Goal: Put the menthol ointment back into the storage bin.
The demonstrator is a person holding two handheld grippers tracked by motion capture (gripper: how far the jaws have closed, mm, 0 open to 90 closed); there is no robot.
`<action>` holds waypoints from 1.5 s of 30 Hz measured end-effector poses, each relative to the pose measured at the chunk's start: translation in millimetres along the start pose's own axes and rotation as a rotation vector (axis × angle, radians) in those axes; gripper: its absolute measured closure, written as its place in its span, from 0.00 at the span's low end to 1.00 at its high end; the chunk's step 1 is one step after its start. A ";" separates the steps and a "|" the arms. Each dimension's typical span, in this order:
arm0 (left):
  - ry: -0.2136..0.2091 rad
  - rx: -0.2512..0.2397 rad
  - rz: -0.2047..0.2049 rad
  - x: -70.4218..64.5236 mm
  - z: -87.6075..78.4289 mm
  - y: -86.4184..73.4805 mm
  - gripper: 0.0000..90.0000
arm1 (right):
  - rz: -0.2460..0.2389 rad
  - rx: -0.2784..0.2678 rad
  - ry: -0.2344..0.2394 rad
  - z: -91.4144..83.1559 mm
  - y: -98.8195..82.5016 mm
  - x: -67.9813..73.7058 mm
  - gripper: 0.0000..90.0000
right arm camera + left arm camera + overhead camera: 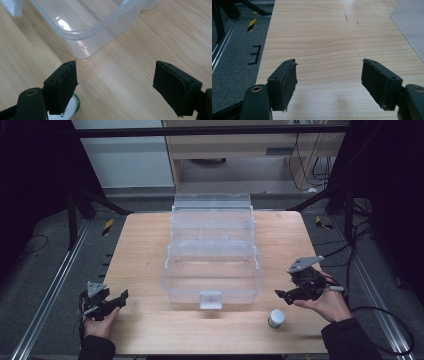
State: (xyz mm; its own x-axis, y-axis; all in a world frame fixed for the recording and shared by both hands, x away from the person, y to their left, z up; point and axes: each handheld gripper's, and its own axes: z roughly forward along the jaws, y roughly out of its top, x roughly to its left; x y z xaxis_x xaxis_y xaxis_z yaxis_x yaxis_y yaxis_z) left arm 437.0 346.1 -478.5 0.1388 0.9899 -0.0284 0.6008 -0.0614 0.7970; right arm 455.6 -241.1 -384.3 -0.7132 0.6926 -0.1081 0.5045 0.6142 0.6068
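The table (150,245) carries a clear plastic box (212,270) with its lid open, which lies between the two grippers and a little ahead of both. For the right gripper (281,293) the box corner (85,47) is just ahead of its jaws and slightly to their left. The right gripper has its jaws wide apart, and nothing is between them. The left gripper (122,296) is also wide open and empty, over bare wood, with the box well apart to its right.

The small jar (276,318) with the white lid stands upright just below and behind the right gripper; in the right gripper view it shows under the left jaw (71,110), not touching it as far as I can tell.

I think the jar is light, stiff and a bit smooth. It may tip easily. The best hold is across its round side, below the lid.
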 end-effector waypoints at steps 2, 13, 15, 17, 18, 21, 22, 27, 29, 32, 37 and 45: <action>-0.001 0.002 0.002 -0.7 0.1 0.0 0.31 | -0.024 0.017 0.017 0.5 1.2 3.0 0.21; -0.003 0.012 0.018 -2.0 0.9 -0.1 0.31 | -0.117 0.128 0.107 6.5 4.6 14.1 0.22; -0.003 0.013 0.019 -1.8 1.1 0.2 0.31 | -0.135 0.146 0.119 7.5 4.6 15.6 0.23; -0.003 0.011 0.019 -1.6 1.9 0.9 0.31 | -0.159 0.173 0.134 8.8 4.6 18.2 0.23; -0.003 0.011 0.019 -1.6 1.9 0.9 0.31 | -0.169 0.183 0.139 9.6 4.5 19.3 0.23; -0.003 0.015 0.027 -2.3 2.5 1.0 0.31 | -0.187 0.217 0.165 11.4 4.1 23.5 0.24; -0.003 0.019 0.031 -2.2 2.4 0.9 0.31 | -0.197 0.227 0.171 12.0 4.0 24.6 0.24; -0.003 0.020 0.032 -2.6 2.3 0.9 0.31 | -0.236 0.276 0.197 15.4 3.1 31.9 0.27; -0.003 0.021 0.034 -2.5 2.5 0.8 0.31 | -0.247 0.285 0.206 16.3 2.7 34.0 0.29; -0.004 0.022 0.034 -2.1 2.5 0.8 0.31 | -0.263 0.303 0.215 18.2 2.4 36.9 0.30; -0.004 0.023 0.034 -2.3 2.6 0.8 0.31 | -0.301 0.349 0.225 24.3 0.8 41.1 0.32; -0.004 0.025 0.035 -2.4 2.8 0.6 0.31 | -0.336 0.384 0.235 30.5 -4.1 44.6 0.38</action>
State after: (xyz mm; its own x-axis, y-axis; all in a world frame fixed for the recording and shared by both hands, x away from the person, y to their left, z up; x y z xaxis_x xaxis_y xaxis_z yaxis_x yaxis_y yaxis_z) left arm 439.2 343.4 -479.6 0.1633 0.9866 -0.0031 0.6151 -0.0994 0.7822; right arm 436.7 -201.2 -415.7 -0.9324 0.3591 -0.0410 0.3404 0.9107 0.2341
